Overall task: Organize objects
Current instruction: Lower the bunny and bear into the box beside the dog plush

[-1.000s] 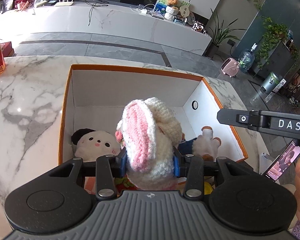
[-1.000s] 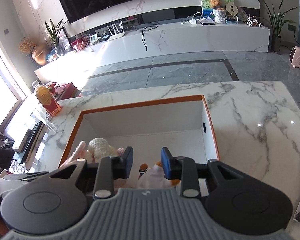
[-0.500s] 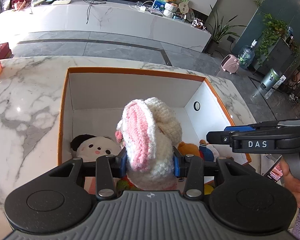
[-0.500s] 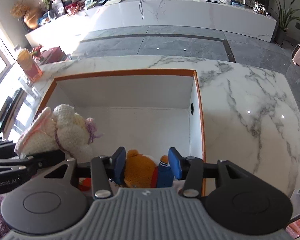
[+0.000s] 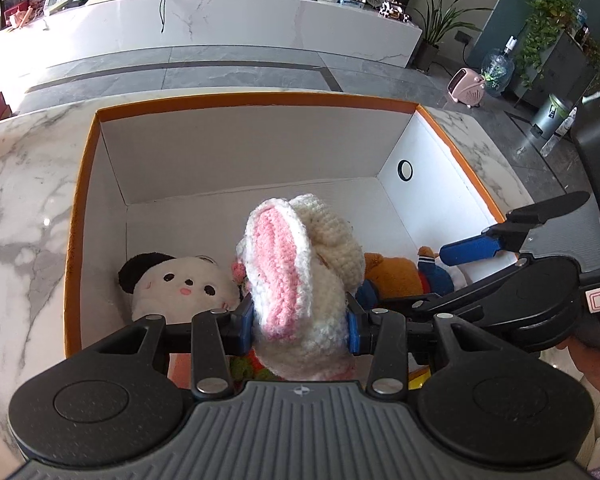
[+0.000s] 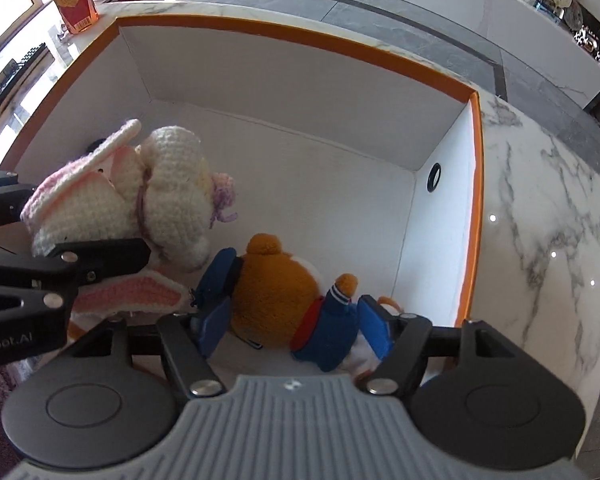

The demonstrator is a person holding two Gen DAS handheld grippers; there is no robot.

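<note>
Clamping a white crocheted rabbit with pink-lined ears, left claw over the box, right claw just opening, apart around an orange plush bear.

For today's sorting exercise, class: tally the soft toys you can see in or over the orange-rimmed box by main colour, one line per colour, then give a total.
White and pink (crocheted bunny, held in the left gripper): 1
White with black ears (panda plush): 1
Orange-brown with blue clothes (bear plush, between the right gripper's open jaws): 1
Total: 3
</note>
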